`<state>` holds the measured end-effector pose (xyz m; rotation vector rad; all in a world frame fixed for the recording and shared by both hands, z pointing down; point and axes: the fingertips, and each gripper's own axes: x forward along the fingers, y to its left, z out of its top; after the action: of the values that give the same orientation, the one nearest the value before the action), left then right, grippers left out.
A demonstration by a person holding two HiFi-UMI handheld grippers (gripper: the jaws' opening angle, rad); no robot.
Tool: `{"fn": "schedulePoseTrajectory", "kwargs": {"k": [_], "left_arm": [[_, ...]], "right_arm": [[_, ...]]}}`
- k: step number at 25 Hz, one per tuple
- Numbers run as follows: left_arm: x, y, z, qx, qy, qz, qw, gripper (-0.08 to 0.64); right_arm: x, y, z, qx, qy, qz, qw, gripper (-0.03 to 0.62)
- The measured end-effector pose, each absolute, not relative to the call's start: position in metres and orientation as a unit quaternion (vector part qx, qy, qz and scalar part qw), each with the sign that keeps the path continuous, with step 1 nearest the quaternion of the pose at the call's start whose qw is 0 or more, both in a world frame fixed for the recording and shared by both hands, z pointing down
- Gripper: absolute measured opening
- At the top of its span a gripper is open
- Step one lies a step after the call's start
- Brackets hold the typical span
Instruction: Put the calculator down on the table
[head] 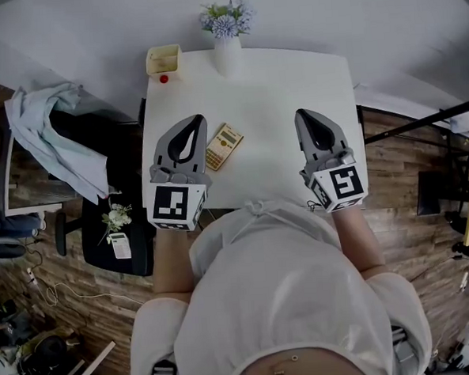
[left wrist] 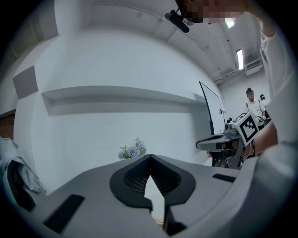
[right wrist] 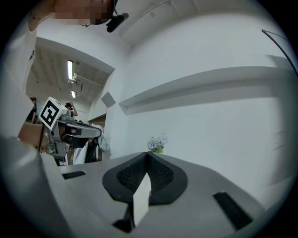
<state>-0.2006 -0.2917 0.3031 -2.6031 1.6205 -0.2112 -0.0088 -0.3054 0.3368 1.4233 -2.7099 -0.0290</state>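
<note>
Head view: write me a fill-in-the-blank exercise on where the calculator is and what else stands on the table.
1. The calculator lies flat on the white ____, held by neither gripper.
2. Of the left gripper and the right gripper, the calculator lies nearer the ____ one.
3. The vase at the far edge holds ____.
Missing words: table; left; flowers.

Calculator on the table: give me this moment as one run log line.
calculator: flat on table, not held | left gripper: shut, empty | right gripper: shut, empty | step: looks done
</note>
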Motion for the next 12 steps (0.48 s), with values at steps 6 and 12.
{"fn": "schedulePoseTrajectory", "kwargs": {"k": [6, 12], "left_arm": [[-0.2003, -0.2906, 0.3025, -0.847, 0.527, -0.065, 0.016, 0.018], [-0.1979, -0.2914, 0.3030, -0.849, 0.524, -0.064, 0.019, 0.018]], "right_arm": [[-0.0121, -0.3019, 0.3391, 0.462, -0.886, -0.005, 0.044, 0.002], [-0.0136, -0.3011, 0.3376, 0.460, -0.887, -0.008, 0.040, 0.002]]}}
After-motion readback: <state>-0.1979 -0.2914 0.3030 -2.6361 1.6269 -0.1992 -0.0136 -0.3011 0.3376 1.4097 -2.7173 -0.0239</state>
